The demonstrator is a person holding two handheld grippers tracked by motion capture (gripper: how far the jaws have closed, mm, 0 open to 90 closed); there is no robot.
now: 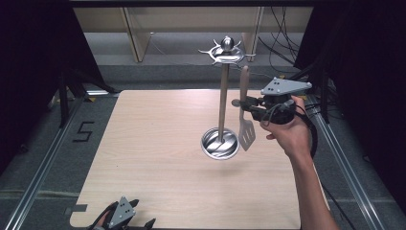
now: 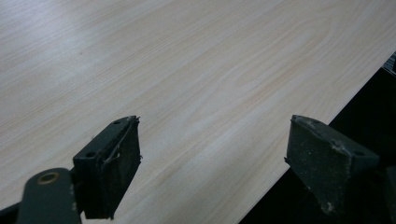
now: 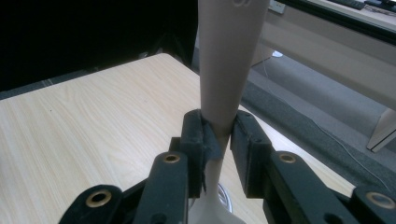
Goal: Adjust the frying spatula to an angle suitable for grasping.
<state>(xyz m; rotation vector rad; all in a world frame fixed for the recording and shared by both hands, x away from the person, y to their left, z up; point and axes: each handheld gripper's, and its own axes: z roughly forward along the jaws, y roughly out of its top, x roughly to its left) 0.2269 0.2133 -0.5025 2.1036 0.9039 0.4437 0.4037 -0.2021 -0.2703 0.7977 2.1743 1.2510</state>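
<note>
Floor mark (image 1: 84, 131) reads "5" | right fingers (image 3: 217, 140) clamp spatula (image 1: 245, 112) | left fingers (image 2: 212, 163) wide apart, empty

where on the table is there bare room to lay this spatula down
The pale wooden table is bare across its whole left half, from the far edge to the near edge where the left tool rests open. Crowded: right of centre, where the steel utensil stand rises, with the wooden-handled slotted spatula hanging upright beside it in the right tool.
</note>
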